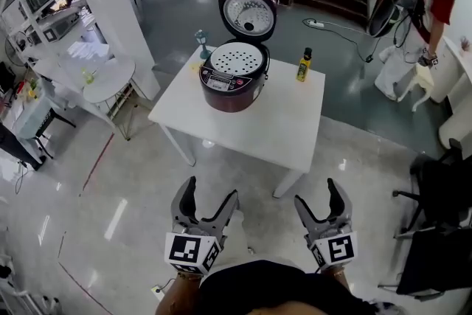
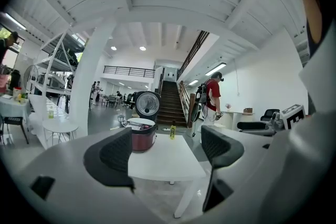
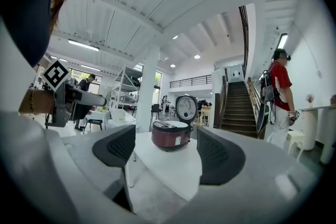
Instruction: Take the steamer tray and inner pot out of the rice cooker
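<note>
nothing is out yet: the rice cooker (image 1: 234,77) stands lid-up near the far edge of the table (image 1: 295,129), with the steamer tray (image 1: 237,59) seated in it and the inner pot presumably hidden beneath. the left gripper (image 1: 210,192) and right gripper (image 1: 318,193) hang well short of the table, jaws apart and empty.

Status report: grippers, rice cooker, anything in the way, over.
Left gripper, right gripper open, empty, short of the table. Rice cooker lid up, steamer tray in place. Yellow bottle beside it, approach clear.
</note>
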Demonstrator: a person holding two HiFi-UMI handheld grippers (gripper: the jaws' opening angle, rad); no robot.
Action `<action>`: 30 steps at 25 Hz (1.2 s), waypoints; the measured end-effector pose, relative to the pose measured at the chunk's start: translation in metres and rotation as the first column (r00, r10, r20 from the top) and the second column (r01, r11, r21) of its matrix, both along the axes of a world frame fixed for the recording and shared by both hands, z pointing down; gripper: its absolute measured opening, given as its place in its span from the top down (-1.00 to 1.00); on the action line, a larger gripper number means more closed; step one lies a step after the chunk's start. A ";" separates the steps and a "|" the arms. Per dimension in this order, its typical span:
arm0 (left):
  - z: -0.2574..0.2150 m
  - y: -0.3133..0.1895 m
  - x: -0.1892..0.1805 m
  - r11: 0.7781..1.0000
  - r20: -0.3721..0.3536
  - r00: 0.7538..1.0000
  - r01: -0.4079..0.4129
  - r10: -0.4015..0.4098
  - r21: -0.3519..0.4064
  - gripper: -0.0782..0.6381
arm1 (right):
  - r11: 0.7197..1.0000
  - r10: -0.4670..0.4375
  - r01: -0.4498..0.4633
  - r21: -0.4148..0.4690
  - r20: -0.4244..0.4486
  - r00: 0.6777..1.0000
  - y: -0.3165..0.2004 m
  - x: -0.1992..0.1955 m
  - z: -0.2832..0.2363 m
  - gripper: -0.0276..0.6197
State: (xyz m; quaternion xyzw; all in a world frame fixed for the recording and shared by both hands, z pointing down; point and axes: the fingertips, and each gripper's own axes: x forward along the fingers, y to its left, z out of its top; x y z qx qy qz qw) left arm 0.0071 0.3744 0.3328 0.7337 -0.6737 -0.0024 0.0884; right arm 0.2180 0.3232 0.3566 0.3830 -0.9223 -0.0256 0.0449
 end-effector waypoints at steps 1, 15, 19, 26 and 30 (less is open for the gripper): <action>-0.001 -0.005 0.000 1.000 0.005 1.000 -0.006 0.006 0.004 -0.32 | 1.000 -0.003 0.003 -0.003 0.011 1.000 -0.004 -0.002 -0.001 -0.20; 0.012 -0.117 -0.059 0.999 0.026 0.998 -0.053 0.053 0.008 -0.32 | 0.999 0.029 -0.027 -0.027 0.081 0.996 -0.110 -0.065 -0.008 -0.20; 0.009 -0.165 -0.090 0.998 0.023 0.998 -0.061 0.061 0.001 -0.32 | 1.000 0.018 -0.018 -0.003 0.101 0.995 -0.153 -0.097 -0.020 -0.20; 0.004 -0.240 -0.139 0.997 0.020 0.997 -0.076 0.076 0.003 -0.32 | 0.999 0.014 -0.008 -0.033 0.200 0.980 -0.226 -0.138 -0.037 -0.10; 0.006 -0.278 -0.163 0.997 0.025 0.996 -0.083 0.083 -0.009 -0.32 | 0.999 0.037 -0.031 -0.038 0.167 0.985 -0.267 -0.159 -0.034 0.00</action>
